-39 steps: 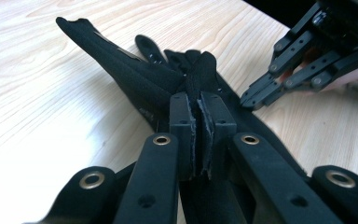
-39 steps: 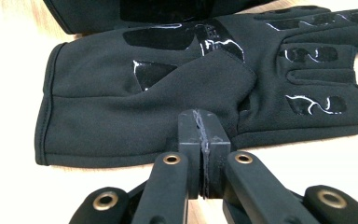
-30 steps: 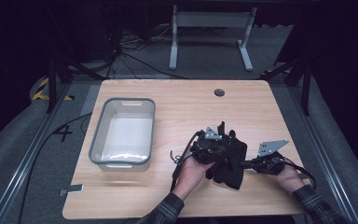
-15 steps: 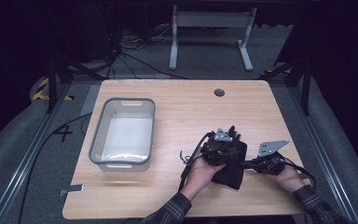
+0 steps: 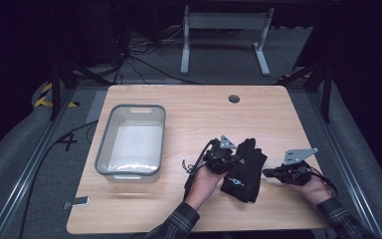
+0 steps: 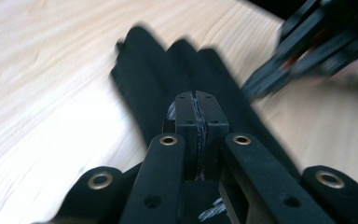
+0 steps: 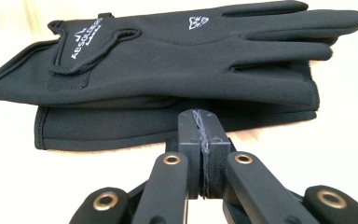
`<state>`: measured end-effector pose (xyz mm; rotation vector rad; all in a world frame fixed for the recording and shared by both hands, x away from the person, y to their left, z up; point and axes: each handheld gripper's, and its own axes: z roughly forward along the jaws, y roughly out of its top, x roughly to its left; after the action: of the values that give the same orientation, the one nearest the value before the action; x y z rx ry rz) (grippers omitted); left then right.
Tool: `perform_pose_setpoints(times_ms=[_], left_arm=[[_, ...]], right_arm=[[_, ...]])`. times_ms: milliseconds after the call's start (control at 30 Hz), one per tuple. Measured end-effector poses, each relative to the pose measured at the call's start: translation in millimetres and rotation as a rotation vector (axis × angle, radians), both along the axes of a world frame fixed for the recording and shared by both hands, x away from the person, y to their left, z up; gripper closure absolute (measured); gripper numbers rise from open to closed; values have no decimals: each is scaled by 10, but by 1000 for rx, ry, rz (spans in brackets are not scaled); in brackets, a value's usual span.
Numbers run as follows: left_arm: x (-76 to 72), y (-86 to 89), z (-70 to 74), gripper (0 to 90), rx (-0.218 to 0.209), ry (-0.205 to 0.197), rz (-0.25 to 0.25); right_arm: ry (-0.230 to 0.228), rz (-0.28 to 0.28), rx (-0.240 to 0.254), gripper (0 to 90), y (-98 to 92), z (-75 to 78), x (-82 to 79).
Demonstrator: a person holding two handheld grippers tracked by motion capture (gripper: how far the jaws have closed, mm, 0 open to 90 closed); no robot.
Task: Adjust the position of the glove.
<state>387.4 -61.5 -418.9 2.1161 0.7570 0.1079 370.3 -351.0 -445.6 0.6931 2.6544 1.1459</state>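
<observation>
Gloves (image 5: pixel 244 169) lower right, stacked on bench | your jaws: both closed, empty | next, likely: open to grasp.

Left tool (image 5: pixel 229 158) now off the gloves (image 5: pixel 245 169), beside them.

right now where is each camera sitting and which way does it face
High view: fixed above the person's side, looking forward and down on the table, grey bin, black gloves; both forearms and hands enter from below.
Left gripper view: rides the left gripper, looking along its closed jaws over the gloves' fingers; the other gripper is blurred at upper right.
Right gripper view: rides the right gripper, low, facing the stacked gloves side-on.
All three share the gloves.
</observation>
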Motion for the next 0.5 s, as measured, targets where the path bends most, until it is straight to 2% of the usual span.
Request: perform_pose_setpoints(times_ms=[67,167,267,367,500], left_arm=[[20,25,-75,889,19,24,5],[0,0,-156,888,53,55,-23],[-56,-83,-185,884,66,54,-58],[-110,-180,-201,883,75,50,-86],[-136,-279,-263,883,101,46,-106]], right_arm=[[-3,-2,6,895,-8,11,-2],[-9,-2,6,895,-8,19,-4],[-17,-6,16,895,-15,43,-9],[-31,-8,49,895,-12,116,-19],[-53,6,58,895,74,173,-5]])
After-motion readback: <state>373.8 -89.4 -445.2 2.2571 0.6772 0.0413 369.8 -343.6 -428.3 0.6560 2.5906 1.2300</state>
